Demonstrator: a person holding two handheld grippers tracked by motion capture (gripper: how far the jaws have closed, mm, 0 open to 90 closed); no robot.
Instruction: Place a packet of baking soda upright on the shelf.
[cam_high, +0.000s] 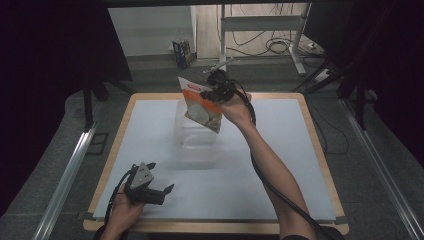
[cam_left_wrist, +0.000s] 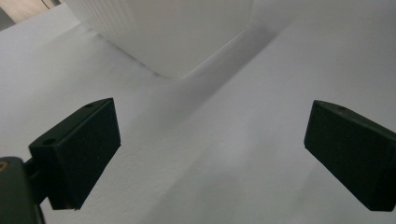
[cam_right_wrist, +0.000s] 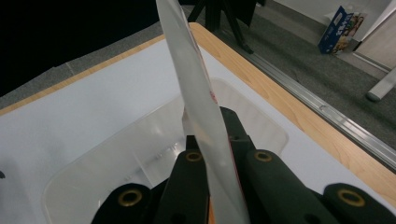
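A dim room with grey carpet surrounds a wood-edged counter (cam_high: 114, 145) covered by a white sheet, and a small printed box (cam_high: 182, 52) stands on the floor beyond its far edge, near the legs of a metal frame.

At the near left of the counter, the left claw (cam_high: 161, 192) rests low in the person's left hand (cam_high: 122, 212), its jaws standing wide apart with nothing between them; the left gripper view looks across bare white sheet toward the pale wall of the bin (cam_left_wrist: 187, 32).

Near the middle of the counter stands that clear plastic bin (cam_high: 192, 142), upright and open at the top (its walls are so transparent that they almost vanish against the sheet). In the right gripper view its rounded rim (cam_right_wrist: 70, 168) and its inside show, and what can be seen of the floor holds nothing.

Above the bin's far right corner, the right claw (cam_high: 212, 92) is clamped on a flat food pouch (cam_high: 200, 102), white and orange with a round pale picture on its face. The pouch hangs tilted from the jaws, clear of the bin and over its opening. In the right gripper view the pouch (cam_right_wrist: 196, 93) rises edge-on between the closed jaws, with the bin directly beneath
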